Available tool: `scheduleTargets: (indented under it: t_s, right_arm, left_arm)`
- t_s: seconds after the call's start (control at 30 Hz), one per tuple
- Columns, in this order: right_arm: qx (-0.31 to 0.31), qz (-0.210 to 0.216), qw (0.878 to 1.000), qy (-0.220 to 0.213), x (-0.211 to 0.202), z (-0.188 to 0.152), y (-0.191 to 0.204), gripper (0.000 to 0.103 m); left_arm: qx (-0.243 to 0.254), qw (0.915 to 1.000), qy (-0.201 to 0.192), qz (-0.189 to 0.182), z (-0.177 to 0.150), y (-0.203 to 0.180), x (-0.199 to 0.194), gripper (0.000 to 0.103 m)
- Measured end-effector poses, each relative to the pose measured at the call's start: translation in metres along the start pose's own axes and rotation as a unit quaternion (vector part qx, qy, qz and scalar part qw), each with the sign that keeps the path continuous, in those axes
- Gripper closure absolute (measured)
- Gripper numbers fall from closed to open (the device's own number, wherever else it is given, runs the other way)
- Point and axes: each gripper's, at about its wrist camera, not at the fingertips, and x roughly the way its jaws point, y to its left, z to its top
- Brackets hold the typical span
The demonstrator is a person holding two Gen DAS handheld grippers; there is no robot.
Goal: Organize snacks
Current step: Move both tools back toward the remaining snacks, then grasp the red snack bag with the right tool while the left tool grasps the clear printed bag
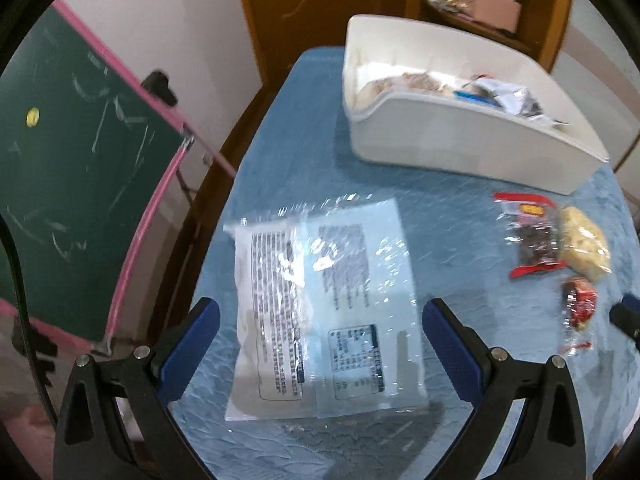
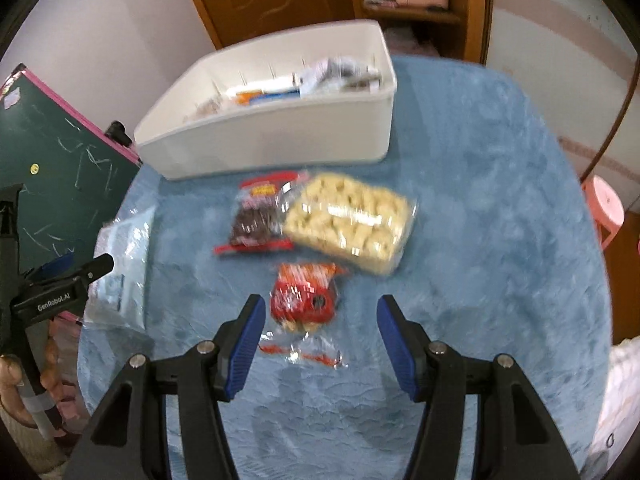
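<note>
Four loose snack packets and one white plastic bin [image 1: 460,136] on a blue textured cloth [image 1: 440,240].

Left wrist view: the left gripper [image 1: 320,344], jaws wide and empty, hangs over one flat clear printed packet [image 1: 320,300]; three smaller packets lie to its right. Right wrist view: the right gripper [image 2: 322,336], jaws apart and holding nothing, frames one crinkly red packet [image 2: 306,296]; beyond lie one dark red-edged packet [image 2: 256,220] touching one pale lumpy packet [image 2: 352,224], before the part-filled bin.
</note>
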Motion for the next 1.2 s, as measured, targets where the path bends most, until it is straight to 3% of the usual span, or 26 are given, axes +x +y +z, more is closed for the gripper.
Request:
scheduleTargets:
  t_s: [0.33,0.63,0.87,1.13,1.2]
  right_arm:
    - [0.015,0.022,0.999,0.028,0.042,-0.005,0.009,0.044]
    - [-0.022,-0.019,1.0,0.011,0.052,-0.014,0.026,0.043]
    - [-0.035,-0.032,0.999,0.002,0.052,-0.017,0.028,0.044]
    - [-0.048,-0.045,0.998,-0.003,0.055,-0.017,0.033,0.049]
    - [-0.045,-0.043,0.998,-0.002,0.055,-0.017,0.032,0.051]
  left_arm:
    - [-0.06,0.9972,0.041,-0.018,-0.004,0.008,0.035,0.002]
    - [-0.05,0.998,0.037,0.009,-0.001,-0.002,0.046,0.001]
    - [-0.07,0.9964,0.045,-0.017,-0.001,0.011,0.057,0.0]
    - [-0.055,0.9978,0.038,-0.006,-0.006,0.002,0.057,0.001]
    - [-0.054,0.9979,0.035,-0.003,-0.008,-0.001,0.053,0.006]
